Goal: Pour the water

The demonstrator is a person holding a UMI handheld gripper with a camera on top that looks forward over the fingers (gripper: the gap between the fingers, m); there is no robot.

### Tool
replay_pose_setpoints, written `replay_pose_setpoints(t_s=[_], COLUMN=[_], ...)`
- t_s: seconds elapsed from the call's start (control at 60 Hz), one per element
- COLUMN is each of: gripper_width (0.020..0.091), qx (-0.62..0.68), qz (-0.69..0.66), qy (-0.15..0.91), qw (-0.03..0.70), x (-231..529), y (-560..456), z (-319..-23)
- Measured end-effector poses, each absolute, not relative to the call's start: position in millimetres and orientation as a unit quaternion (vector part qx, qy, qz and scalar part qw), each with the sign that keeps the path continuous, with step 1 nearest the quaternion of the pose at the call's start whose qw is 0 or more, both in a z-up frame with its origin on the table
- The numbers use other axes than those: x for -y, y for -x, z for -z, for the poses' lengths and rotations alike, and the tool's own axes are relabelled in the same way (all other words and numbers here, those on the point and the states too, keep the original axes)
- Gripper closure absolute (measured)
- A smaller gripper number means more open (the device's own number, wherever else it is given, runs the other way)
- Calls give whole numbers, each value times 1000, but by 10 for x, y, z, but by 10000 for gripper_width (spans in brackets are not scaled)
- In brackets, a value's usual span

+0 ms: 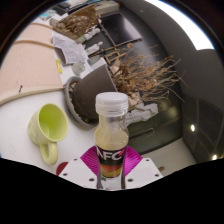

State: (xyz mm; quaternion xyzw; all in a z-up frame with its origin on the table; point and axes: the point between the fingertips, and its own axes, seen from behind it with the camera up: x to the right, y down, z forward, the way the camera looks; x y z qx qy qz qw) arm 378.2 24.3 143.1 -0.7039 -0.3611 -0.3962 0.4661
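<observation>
Our tongs (111, 172) pinch the bottle (110, 135), upright and capped. The cup (48, 127) sits left of the bottle, mouth tipped bottleward.

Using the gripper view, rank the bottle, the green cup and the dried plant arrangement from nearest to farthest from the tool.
1. Bottle: between the fingers of the tool, upright, white cap on.
2. Green cup: ahead and to the left of the bottle, on the white surface.
3. Dried plant arrangement: beyond the bottle, farthest back.

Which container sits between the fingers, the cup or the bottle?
The bottle, white-capped with a pink label, stands upright between the gripper fingers. The pale green cup sits off to its left, outside them.
</observation>
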Motion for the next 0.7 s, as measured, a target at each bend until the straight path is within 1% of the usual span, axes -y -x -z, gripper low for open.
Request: replay_pose_setpoints(t_s=[0.083,0.15,0.217,0.3,0.45,0.667,0.7], gripper_width=[837,837,836,837,836,826,819], qx=[258,185,130,97,35,0,-8], qz=[304,227,171,116,55,35,31], qy=[770,809,825,836,850,861,853], qw=[498,510,523,527,522,507,520], x=[-170,-131,-78,-86,-57,18,8], y=[-3811,-3851,-3858,-3870,-3939,-4005,-4013], z=[-1418,-1336,-1263,-1082,-758,-366,-409])
